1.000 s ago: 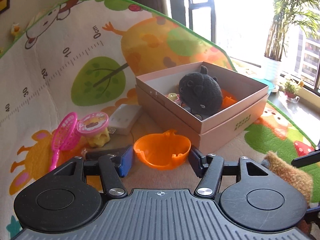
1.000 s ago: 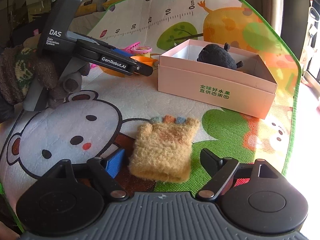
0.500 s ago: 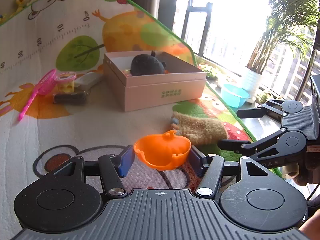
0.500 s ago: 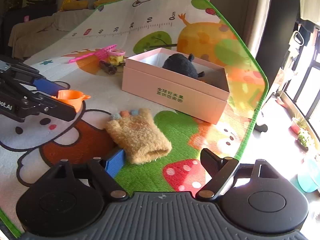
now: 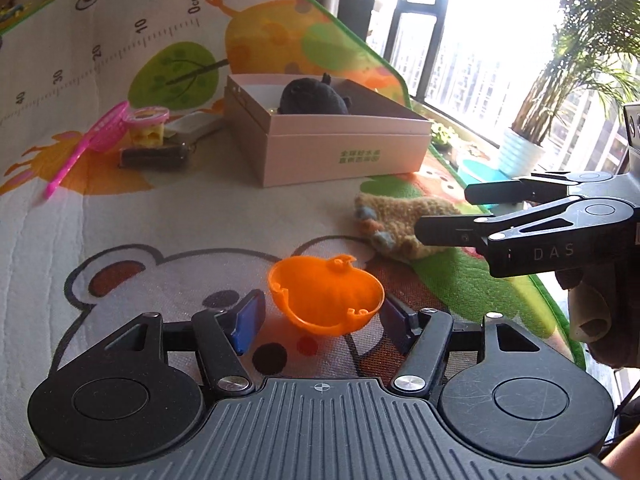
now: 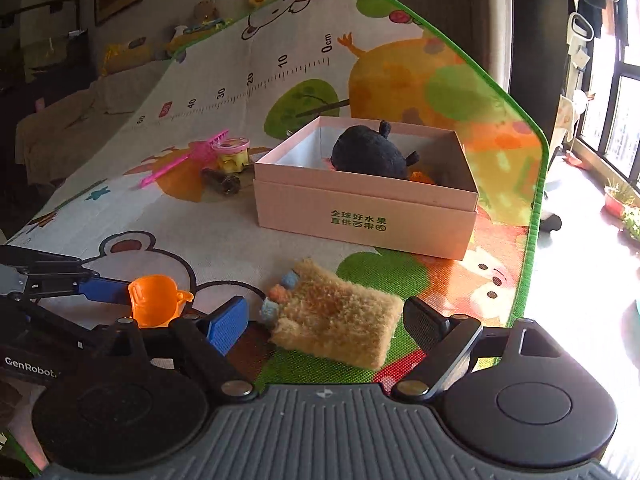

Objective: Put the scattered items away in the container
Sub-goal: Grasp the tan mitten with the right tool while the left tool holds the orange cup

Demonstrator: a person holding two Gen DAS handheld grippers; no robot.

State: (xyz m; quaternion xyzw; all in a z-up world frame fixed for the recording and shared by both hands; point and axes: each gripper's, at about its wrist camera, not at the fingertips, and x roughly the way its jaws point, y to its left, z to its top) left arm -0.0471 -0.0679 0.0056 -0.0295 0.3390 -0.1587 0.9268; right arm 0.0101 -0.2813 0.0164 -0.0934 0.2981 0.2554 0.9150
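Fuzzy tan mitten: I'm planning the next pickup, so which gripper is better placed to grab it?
Right. The right gripper is open with the fuzzy tan mitten between its jaws. The left gripper has the orange cup between its jaws.

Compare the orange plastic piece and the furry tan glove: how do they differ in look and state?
The orange plastic piece is smooth, hard-looking and bowl-shaped; the furry tan glove is shaggy, soft-looking and flat.
The orange piece sits between the left gripper jaws, apparently held off the mat; the glove lies on the mat, with the right gripper jaws open on either side.
Both are still outside the pink box.
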